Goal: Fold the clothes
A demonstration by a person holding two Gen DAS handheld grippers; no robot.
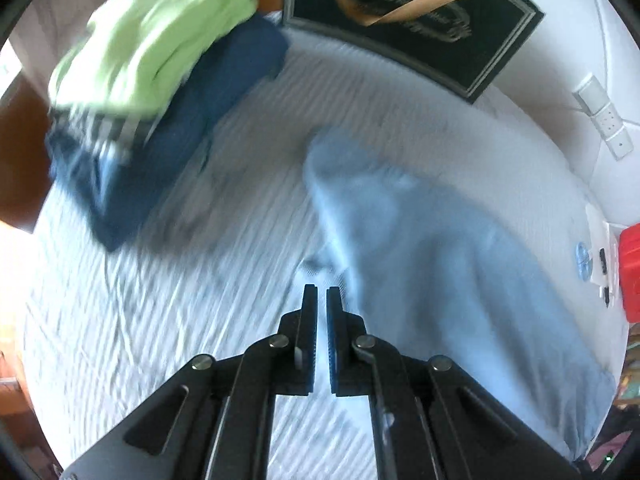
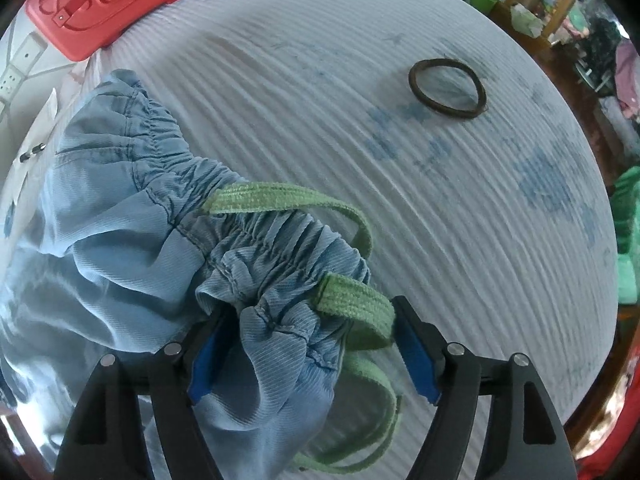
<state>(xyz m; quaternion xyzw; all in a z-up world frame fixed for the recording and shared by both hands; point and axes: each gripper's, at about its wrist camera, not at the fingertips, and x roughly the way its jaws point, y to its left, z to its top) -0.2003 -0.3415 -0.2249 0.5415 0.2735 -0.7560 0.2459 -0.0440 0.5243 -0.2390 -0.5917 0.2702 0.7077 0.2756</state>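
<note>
Light blue shorts (image 2: pixel 120 232) with an elastic waistband and a green drawstring (image 2: pixel 288 196) lie on the white ribbed bedspread (image 2: pixel 440 220). My right gripper (image 2: pixel 308 312) is open, its jaws either side of the bunched waistband and a drawstring end. In the left wrist view the same blue garment (image 1: pixel 440 264) lies blurred to the right. My left gripper (image 1: pixel 321 292) is shut and empty, just above the bedspread (image 1: pixel 160 320) at the garment's left edge. A stack of folded clothes, light green (image 1: pixel 160 36) over navy (image 1: pixel 192 128), sits at the far left.
A brown hair tie (image 2: pixel 447 88) lies on the bed at the far right. A red case (image 2: pixel 116 0) sits at the bed's far left corner. A dark framed picture (image 1: pixel 412 12) leans at the bed's far edge. A power strip (image 1: pixel 604 120) lies beside it.
</note>
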